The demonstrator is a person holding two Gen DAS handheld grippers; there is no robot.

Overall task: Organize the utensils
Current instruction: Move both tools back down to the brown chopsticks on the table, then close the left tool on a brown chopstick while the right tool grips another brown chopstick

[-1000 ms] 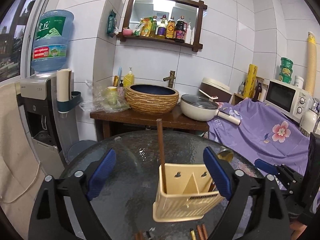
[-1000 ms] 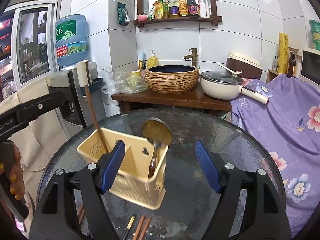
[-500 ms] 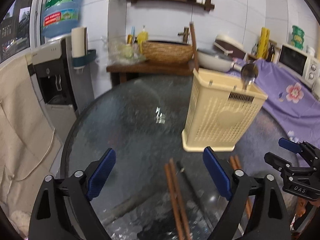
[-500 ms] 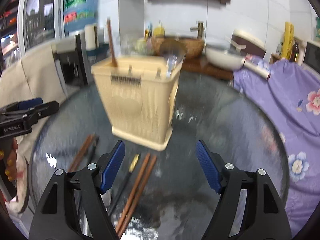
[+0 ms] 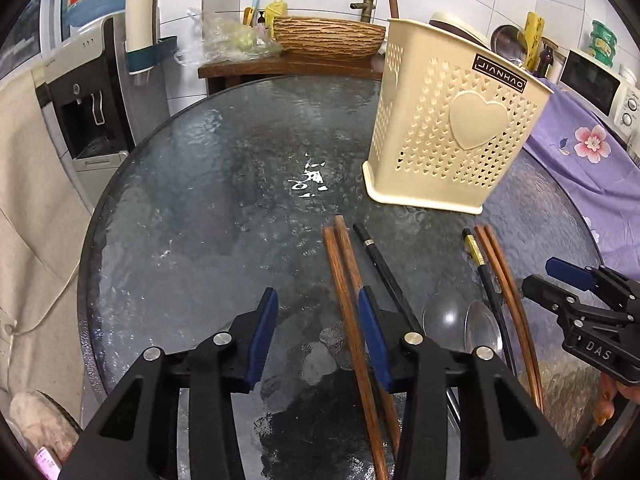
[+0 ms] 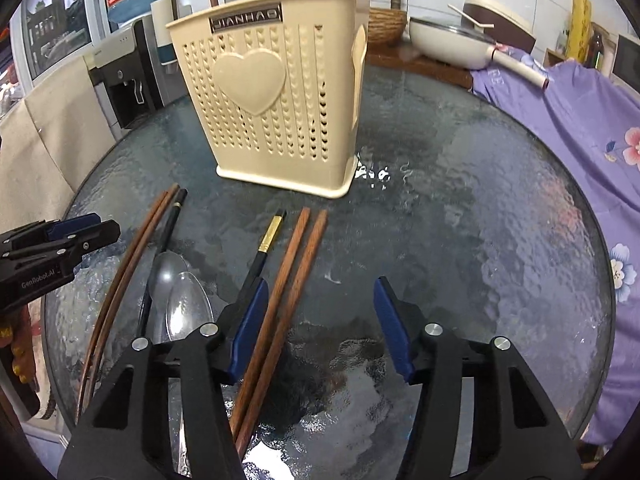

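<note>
Cream heart-patterned caddy [image 5: 452, 132] — reddish-brown chopsticks [image 5: 348, 280] — purple floral cloth [image 6: 576, 120]

My left gripper [image 5: 318, 334] is closing low over the glass table [image 5: 192, 200], a pair of brown wooden chopsticks [image 5: 346, 280] lying between its blue pads beside the right one, no pad pressing them, the cream utensil holder [image 5: 452, 132] standing beyond.

A round glass table [image 5: 192, 200] bears a cream utensil basket [image 5: 452, 128], brown chopsticks [image 5: 344, 264], black chopsticks [image 5: 384, 272] and spoons [image 5: 480, 320].
</note>
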